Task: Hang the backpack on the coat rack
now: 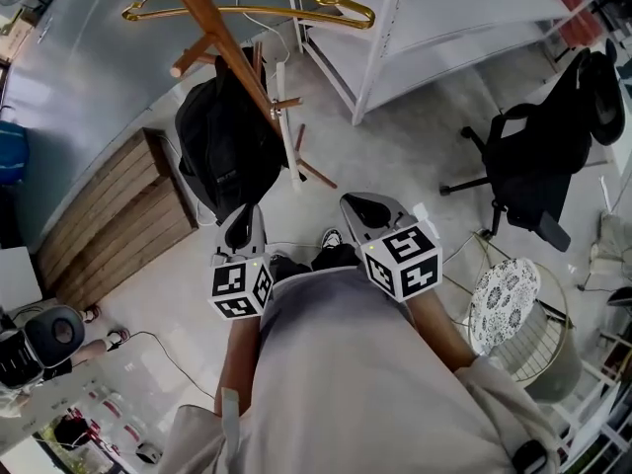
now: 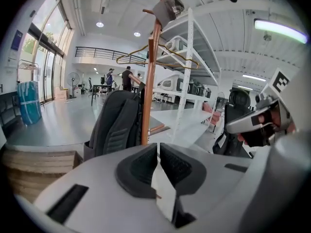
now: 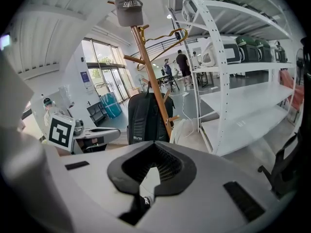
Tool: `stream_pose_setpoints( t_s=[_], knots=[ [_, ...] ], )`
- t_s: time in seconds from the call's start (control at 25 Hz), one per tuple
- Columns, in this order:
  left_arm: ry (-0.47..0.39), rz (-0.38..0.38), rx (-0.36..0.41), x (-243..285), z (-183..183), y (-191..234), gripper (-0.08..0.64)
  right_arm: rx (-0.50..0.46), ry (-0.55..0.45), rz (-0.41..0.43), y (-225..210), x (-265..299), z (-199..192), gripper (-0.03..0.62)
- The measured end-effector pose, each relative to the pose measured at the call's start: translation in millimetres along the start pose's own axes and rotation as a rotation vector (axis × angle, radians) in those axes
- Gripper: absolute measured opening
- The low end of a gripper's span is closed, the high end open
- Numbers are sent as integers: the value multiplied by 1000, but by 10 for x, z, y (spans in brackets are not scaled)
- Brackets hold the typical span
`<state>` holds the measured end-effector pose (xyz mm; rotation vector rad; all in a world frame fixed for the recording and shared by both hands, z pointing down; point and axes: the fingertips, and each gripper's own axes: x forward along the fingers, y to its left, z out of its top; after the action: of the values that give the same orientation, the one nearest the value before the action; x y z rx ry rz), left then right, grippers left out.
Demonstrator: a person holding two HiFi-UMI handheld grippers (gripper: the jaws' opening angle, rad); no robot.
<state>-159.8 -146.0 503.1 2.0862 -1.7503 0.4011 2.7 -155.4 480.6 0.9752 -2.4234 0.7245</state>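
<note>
Two tools, both closed and empty
Left tool and right tool face the backpack hanging on the coat rack

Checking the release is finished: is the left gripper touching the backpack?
Apart. The left gripper view shows the left gripper shut and empty, with the backpack hanging on the coat rack beyond its tips.

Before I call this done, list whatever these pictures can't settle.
- Backpack strap's hold on the coat rack: head view, the pack's own bulk covers it; both gripper views, too small.
- Rack's top: head view, cut off by the upper edge.
- Cap lettering: right gripper view, too small to read.
</note>
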Motion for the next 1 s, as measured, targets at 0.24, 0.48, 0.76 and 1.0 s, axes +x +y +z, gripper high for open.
stream_pose_setpoints(
  t_s=[0.24, 0.48, 0.76, 1.0],
  knots=[
    [-90, 0, -58, -293, 304, -52, 8, -45, -66, 14, -26, -142, 146, 8],
    [-136, -26, -38, -537, 479, -253, 6, -52, -105, 44, -45, -335, 160, 7],
    [-119, 15, 6, -602, 450, -232, 6, -88, -107, 21, -73, -411, 160, 6],
    [-94, 11, 8, -602, 375, -224, 6, -113, -64, 3, -62, -379, 84, 6]
  ],
)
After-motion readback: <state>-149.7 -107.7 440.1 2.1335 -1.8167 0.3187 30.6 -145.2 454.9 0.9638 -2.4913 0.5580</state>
